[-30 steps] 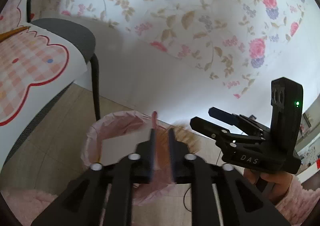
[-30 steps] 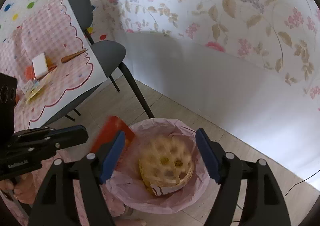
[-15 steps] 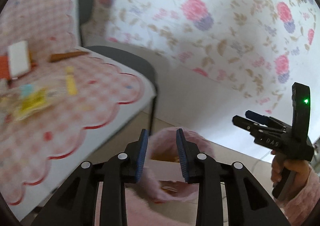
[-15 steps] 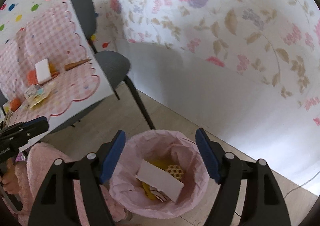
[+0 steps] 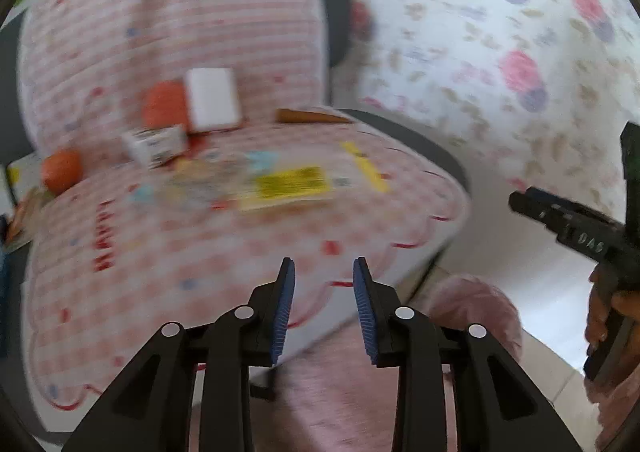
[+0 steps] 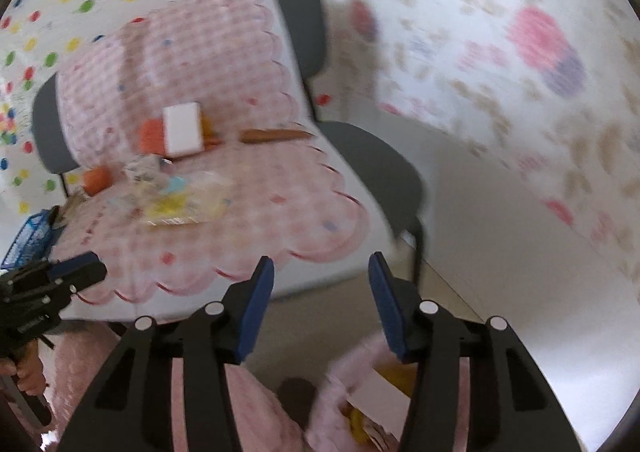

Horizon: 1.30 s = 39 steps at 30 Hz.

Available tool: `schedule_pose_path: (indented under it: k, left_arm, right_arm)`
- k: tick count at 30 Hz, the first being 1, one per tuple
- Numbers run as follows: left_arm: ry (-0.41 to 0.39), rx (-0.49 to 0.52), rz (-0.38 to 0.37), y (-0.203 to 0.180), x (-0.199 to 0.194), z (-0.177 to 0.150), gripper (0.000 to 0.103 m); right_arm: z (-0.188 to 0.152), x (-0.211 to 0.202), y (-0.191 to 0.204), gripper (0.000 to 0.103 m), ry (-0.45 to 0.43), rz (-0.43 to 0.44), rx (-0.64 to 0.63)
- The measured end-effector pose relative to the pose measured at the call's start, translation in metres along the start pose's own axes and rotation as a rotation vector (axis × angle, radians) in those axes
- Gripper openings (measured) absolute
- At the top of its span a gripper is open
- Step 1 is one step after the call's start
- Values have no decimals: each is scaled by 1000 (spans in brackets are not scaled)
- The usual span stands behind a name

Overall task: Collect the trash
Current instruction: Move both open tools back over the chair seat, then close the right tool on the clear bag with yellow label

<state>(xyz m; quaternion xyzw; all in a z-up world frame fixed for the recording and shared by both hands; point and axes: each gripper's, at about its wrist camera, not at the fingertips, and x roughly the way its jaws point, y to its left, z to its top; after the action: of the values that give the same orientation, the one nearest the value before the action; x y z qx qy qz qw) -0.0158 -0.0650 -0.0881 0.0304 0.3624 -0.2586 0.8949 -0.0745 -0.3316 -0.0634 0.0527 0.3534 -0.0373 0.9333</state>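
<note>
My left gripper [image 5: 324, 276] hovers over the near edge of the pink checked tablecloth [image 5: 200, 252]; its jaws are opening and nothing is between them. My right gripper [image 6: 320, 272] is closing on nothing, above the floor beside the table. On the cloth lie a yellow wrapper [image 5: 288, 184], a small printed carton [image 5: 156, 142], a white box [image 5: 212, 98], two orange items [image 5: 62, 170] and a brown stick [image 5: 312, 116]. The pink-lined bin [image 6: 360, 392] sits low under the right gripper, holding white card and yellow trash. All is motion-blurred.
A grey chair [image 6: 372, 172] stands between the table and the floral wall. A blue basket [image 6: 28, 236] sits at the table's left end. The right gripper [image 5: 520, 202] shows at the right of the left wrist view. The person's pink sleeve [image 6: 80, 372] is low left.
Both grippers swung up and left from over the bin to face the table. The left jaws widened slightly; the right jaws narrowed. The bin dropped to the bottom of both views.
</note>
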Motion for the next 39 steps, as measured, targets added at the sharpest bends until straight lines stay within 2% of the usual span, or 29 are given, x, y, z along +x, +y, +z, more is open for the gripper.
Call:
schedule_pose_path:
  k: [9, 13, 21, 25, 29, 31, 32, 34, 35, 36, 37, 39]
  left_arm:
    - [-21, -133, 190, 79, -23, 9, 56]
    - [11, -154, 203, 94, -11, 8, 56]
    - [52, -41, 195, 66, 38, 24, 56]
    - [67, 38, 239, 58, 59, 36, 56]
    - [130, 91, 281, 59, 83, 41, 55]
    - [122, 116, 284, 59, 86, 43, 55]
    - [121, 122, 284, 59, 87, 44, 52]
    - [126, 121, 271, 60, 90, 47, 33]
    - [129, 119, 273, 61, 91, 47, 26]
    - [131, 117, 273, 62, 92, 48, 9]
    - [132, 108, 265, 64, 91, 48, 2]
    - [109, 83, 249, 68, 83, 49, 0]
  right_arm:
    - [36, 37, 53, 62, -1, 95, -76]
    - [32, 51, 61, 65, 24, 110, -78]
    - [22, 61, 50, 65, 68, 103, -47]
    - [20, 62, 46, 66, 75, 101, -47]
    - [19, 63, 44, 66, 77, 101, -48]
    - [19, 63, 44, 66, 75, 99, -51]
    - [19, 63, 44, 66, 75, 98, -54]
    - [19, 64, 44, 66, 75, 96, -63]
    - [19, 65, 45, 66, 75, 96, -66]
    - [19, 66, 46, 66, 76, 96, -71]
    - [19, 66, 46, 66, 76, 98, -73]
    - [19, 67, 47, 66, 79, 101, -74]
